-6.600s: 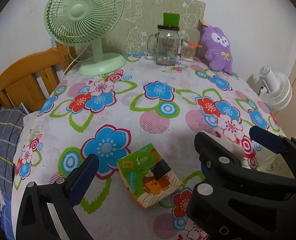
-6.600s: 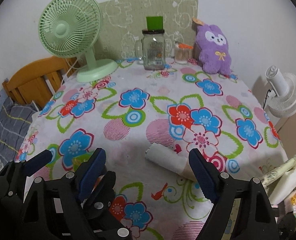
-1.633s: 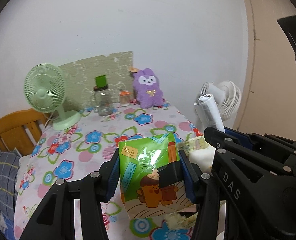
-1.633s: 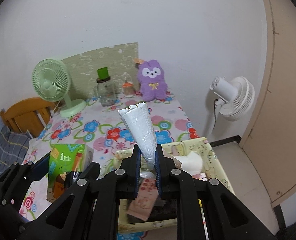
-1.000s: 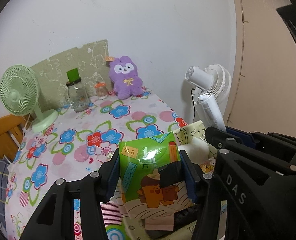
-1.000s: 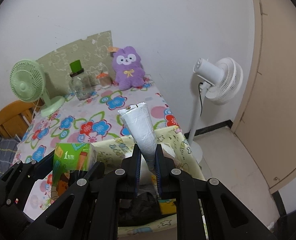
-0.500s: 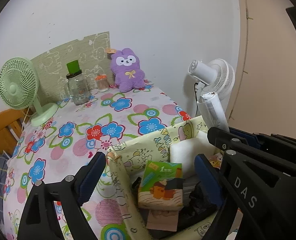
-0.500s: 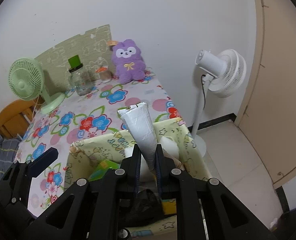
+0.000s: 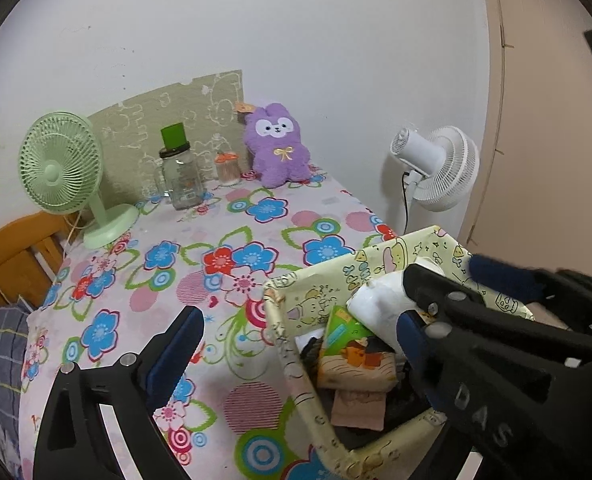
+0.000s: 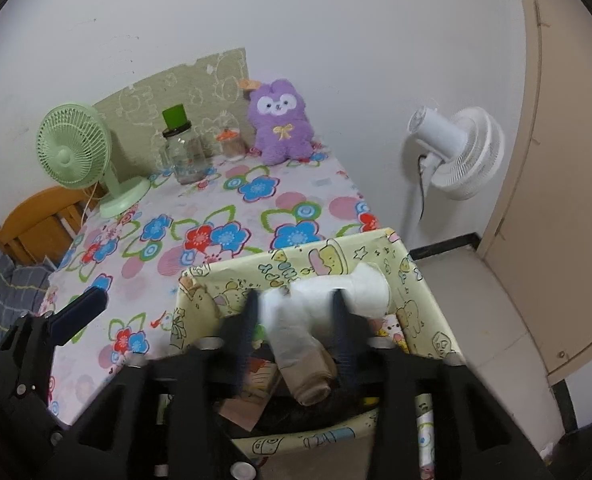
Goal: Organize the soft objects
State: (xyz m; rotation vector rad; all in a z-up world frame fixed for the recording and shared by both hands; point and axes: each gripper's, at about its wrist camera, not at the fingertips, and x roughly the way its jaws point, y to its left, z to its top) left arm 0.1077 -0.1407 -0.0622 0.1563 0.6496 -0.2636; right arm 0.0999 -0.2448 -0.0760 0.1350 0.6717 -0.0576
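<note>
A pale yellow cartoon-print fabric bin (image 9: 380,256) (image 10: 292,264) stands at the table's right edge. The green tissue pack (image 9: 352,354) lies inside it on dark items. The white plastic-wrapped roll (image 10: 296,332) (image 9: 380,308) lies loose in the bin, between my right gripper's (image 10: 292,320) open jaws, free of them. My left gripper (image 9: 300,344) is open and empty, straddling the bin's left wall. A purple plush bunny (image 9: 278,146) (image 10: 282,122) sits at the table's back.
A green desk fan (image 9: 68,176), a glass jar with a green lid (image 9: 180,172) and a small container (image 9: 227,168) stand along the back of the flowered tablecloth (image 9: 200,264). A white floor fan (image 10: 456,152) stands right of the table. A wooden chair (image 9: 12,260) is on the left.
My right gripper opened and let go of the white roll, which dropped into the bin. My left gripper stays open; the tissue pack still lies in the bin.
</note>
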